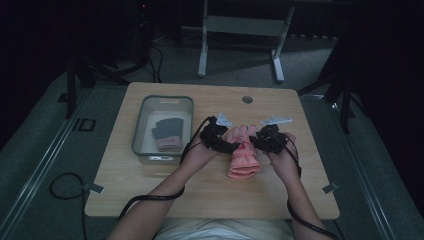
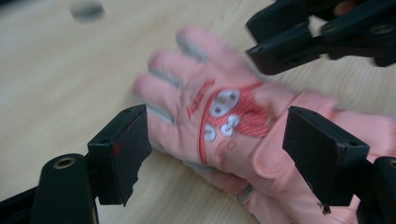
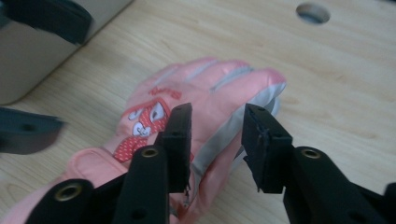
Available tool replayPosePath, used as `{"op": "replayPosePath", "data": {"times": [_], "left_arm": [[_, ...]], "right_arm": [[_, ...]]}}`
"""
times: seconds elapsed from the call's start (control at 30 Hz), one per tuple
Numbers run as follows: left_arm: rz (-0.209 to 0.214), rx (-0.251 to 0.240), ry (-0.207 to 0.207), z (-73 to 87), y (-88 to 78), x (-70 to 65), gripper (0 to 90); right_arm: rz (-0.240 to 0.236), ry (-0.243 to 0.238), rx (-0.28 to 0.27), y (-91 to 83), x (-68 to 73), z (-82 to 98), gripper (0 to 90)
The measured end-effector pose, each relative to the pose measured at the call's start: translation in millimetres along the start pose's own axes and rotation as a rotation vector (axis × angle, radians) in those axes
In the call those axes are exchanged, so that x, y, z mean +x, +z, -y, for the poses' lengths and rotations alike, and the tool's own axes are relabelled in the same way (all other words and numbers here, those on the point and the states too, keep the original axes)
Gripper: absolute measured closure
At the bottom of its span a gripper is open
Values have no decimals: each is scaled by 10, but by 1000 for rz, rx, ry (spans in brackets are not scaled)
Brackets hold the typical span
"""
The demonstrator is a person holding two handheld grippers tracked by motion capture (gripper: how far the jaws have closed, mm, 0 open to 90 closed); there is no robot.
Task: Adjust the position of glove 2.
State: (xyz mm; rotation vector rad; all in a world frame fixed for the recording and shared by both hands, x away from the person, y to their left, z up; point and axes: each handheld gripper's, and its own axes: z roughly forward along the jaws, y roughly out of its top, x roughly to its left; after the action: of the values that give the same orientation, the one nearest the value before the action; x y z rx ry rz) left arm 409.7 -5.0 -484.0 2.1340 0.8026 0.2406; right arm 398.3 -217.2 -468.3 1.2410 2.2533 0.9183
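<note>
- Pink glove (image 1: 243,159) lies flat on the wooden table (image 1: 150,185), just right of the grey bin (image 1: 141,125).
- Left gripper (image 2: 217,149) — jaws wide, straddling the glove's palm, no pinch.
- Right gripper (image 3: 215,140) — jaws parted over the glove's edge, nothing clamped.

High view: fixed above the near edge of the table (image 1: 150,200), facing forward and down, far enough to take in the whole top and the floor beyond. Left gripper view: low and close, looking along its own jaws across the pink glove (image 2: 233,121). Right gripper view: equally close, looking over the same glove (image 3: 205,93) from its other side. Shared by all three: glove (image 1: 243,155) and surrounding wood.
</note>
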Motion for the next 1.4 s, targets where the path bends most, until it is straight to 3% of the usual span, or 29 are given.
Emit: {"op": "replayPosePath", "data": {"times": [0.07, 0.13, 0.17, 0.2, 0.23, 0.4, 0.43, 0.53, 0.67, 0.7, 0.8, 1.03, 1.4], "left_arm": [[-12, 22, -6, 35, 67, 27, 223], [-19, 99, -54, 108, 245, 82, 223], [-19, 99, -54, 108, 245, 82, 222], [-23, 130, -62, 123, 304, 95, 222], [16, 152, -110, 151, 387, 141, 223], [49, 189, -144, 170, 491, 195, 227], [87, 201, -187, 195, 557, 232, 256], [176, 200, -237, 224, 627, 287, 393], [204, 187, -250, 215, 611, 297, 493], [201, 186, -241, 207, 600, 292, 667], [189, 185, -218, 170, 565, 261, 758], [202, 175, -180, 91, 483, 225, 784], [175, 108, -124, -160, 94, 171, 797]], "right_arm": [[-11, 9, 12, 32, -13, 18, 630], [-19, 2, 62, 143, -43, 90, 587], [-19, 2, 62, 143, -43, 90, 587], [-26, 6, 71, 170, -63, 110, 564], [-44, 25, 88, 230, -108, 147, 528], [-82, 52, 142, 355, -143, 197, 508], [-101, 75, 160, 418, -152, 198, 512], [-154, 115, 185, 489, -181, 207, 602], [-161, 104, 187, 492, -178, 206, 651], [-138, 82, 174, 477, -122, 199, 691], [-136, 103, 157, 452, -110, 205, 705], [-137, 114, 126, 340, -102, 197, 720], [-141, 94, 17, 17, -40, -11, 723]]}}
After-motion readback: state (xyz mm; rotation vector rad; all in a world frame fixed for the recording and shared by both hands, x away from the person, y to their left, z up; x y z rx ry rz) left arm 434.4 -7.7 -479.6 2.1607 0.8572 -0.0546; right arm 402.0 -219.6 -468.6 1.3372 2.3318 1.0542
